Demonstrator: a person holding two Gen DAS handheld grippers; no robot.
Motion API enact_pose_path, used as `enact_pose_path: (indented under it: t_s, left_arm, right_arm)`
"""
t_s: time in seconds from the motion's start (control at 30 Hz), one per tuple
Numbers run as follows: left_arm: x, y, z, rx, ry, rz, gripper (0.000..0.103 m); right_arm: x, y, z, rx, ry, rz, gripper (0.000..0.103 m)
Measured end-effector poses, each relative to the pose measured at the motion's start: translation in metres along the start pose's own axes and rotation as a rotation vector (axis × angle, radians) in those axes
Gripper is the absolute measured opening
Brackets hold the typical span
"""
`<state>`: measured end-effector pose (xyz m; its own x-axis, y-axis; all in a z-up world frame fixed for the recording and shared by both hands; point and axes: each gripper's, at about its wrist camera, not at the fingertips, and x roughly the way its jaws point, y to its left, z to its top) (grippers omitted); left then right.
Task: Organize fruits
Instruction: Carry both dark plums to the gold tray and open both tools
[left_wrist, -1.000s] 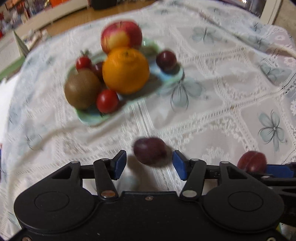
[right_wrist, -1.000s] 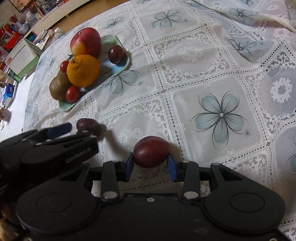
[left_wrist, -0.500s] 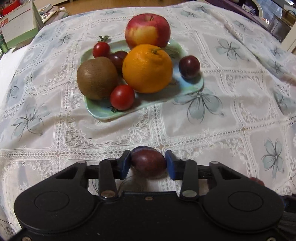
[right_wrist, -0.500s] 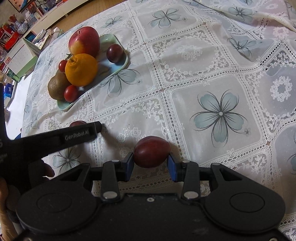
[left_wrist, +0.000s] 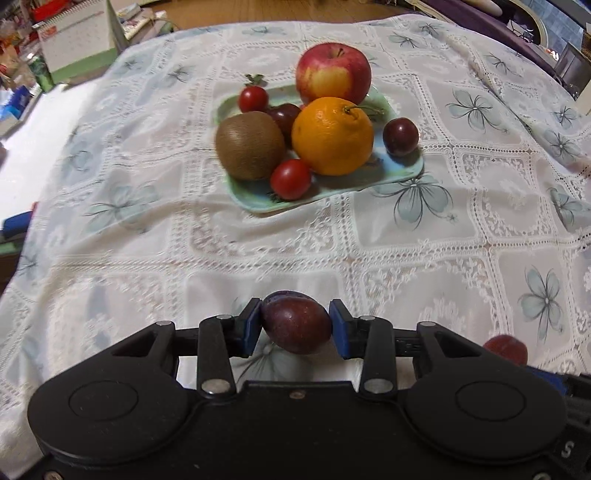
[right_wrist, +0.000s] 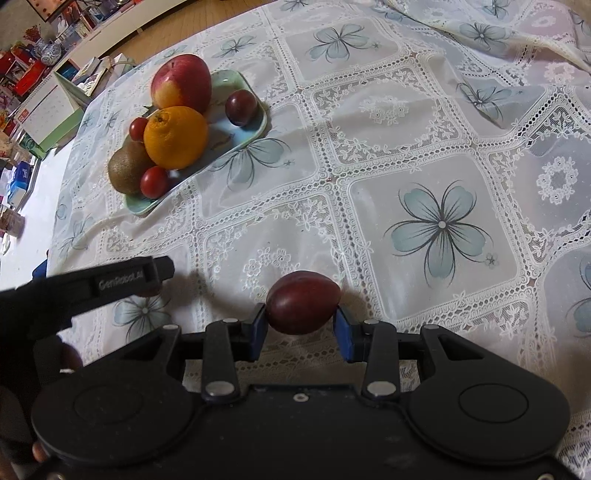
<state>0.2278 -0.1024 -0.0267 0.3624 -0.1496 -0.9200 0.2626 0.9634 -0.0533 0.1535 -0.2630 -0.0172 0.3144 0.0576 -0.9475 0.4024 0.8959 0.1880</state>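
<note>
**Over the lace tablecloth, a plum in each gripper**

Over a white lace tablecloth (left_wrist: 424, 258) printed with blue flowers, the left gripper (left_wrist: 295, 328) has its blue pads pressed against both sides of a dark purple plum (left_wrist: 295, 321). A second ago those pads stood wide of the plum, which lay on the cloth between them; half a second ago they had closed on it, and now the fruit sits higher above the fabric, with the green tray (left_wrist: 332, 188) farther ahead in the frame. The right gripper (right_wrist: 301, 325) is likewise clamped on a redder plum (right_wrist: 303, 306), a hold unchanged across all three moments.

The tray, well apart from both grippers, carries an apple (left_wrist: 332, 74), an orange (left_wrist: 332, 134), a kiwi (left_wrist: 249, 144), two cherry tomatoes, the nearer (left_wrist: 290, 179) at the front edge, and a small plum (left_wrist: 400, 136) on its right side.

The left wrist view alone shows another dark plum (left_wrist: 286, 114) tucked between kiwi and orange, and catches the right gripper's red plum (left_wrist: 506, 349) peeking past its own housing at lower right. The right wrist view alone shows the left gripper's black arm (right_wrist: 122, 282) from the side, with the fingers (right_wrist: 68, 360) of the person's hand beneath it, and a desk calendar (right_wrist: 48, 110) beyond the table's far corner. The purple plum is hidden from that camera.
</note>
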Motion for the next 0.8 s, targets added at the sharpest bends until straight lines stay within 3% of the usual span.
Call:
enact_pose_path:
  t_s: [0.6,0.8]
  left_arm:
    - [-0.094,0.005,-0.091,0.043,-0.093,0.049,0.047]
    - [-0.107,0.000,-0.125,0.061,-0.101,0.063,0.047]
  right_arm:
    - [-0.058,0.011,-0.072,-0.161,-0.003,0.031,0.040]
    - [-0.070,0.004,-0.100,-0.203,0.056,0.043,0.040]
